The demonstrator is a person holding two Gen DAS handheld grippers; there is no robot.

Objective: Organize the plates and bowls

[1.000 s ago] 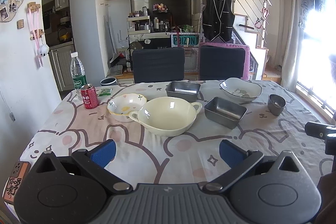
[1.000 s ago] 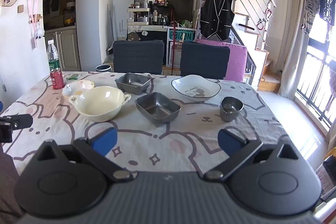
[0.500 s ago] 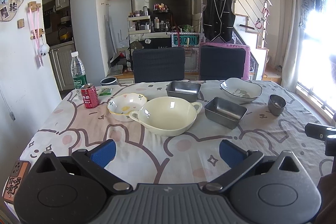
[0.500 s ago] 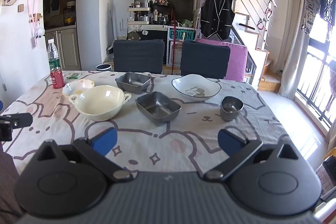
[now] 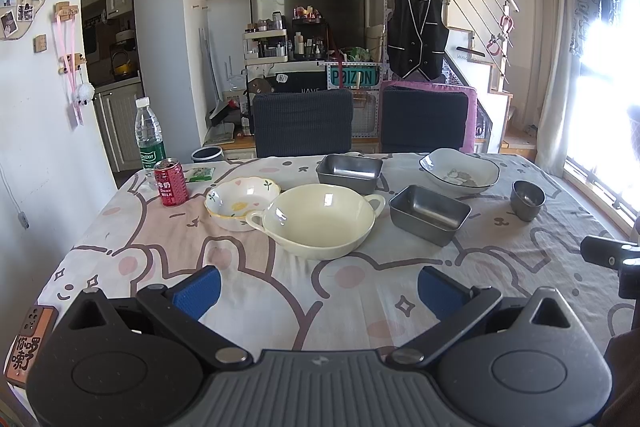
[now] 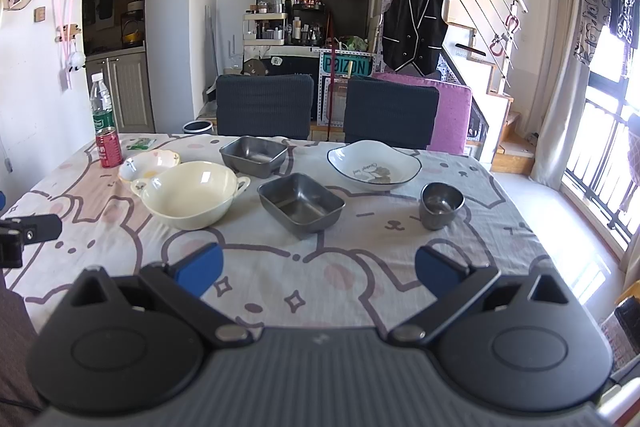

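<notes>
A large cream two-handled bowl (image 5: pixel 318 219) (image 6: pixel 190 193) sits mid-table, touching a small flowered bowl (image 5: pixel 241 199) (image 6: pixel 150 163) to its left. Two steel rectangular pans stand near it, one at the back (image 5: pixel 349 171) (image 6: pixel 254 155) and one nearer (image 5: pixel 430 213) (image 6: pixel 301 203). A white blue-rimmed dish (image 5: pixel 459 173) (image 6: pixel 374 165) and a small steel cup (image 5: pixel 528 199) (image 6: pixel 441 205) are to the right. My left gripper (image 5: pixel 318 291) and right gripper (image 6: pixel 319 273) are both open and empty, above the table's near edge, short of all the dishes.
A red drink can (image 5: pixel 171 182) and a water bottle (image 5: pixel 150 141) stand at the far left corner with a green packet (image 5: pixel 201 174). Two dark chairs (image 5: pixel 303 123) stand behind the table. A phone-like object (image 5: pixel 30 343) lies at the near left edge.
</notes>
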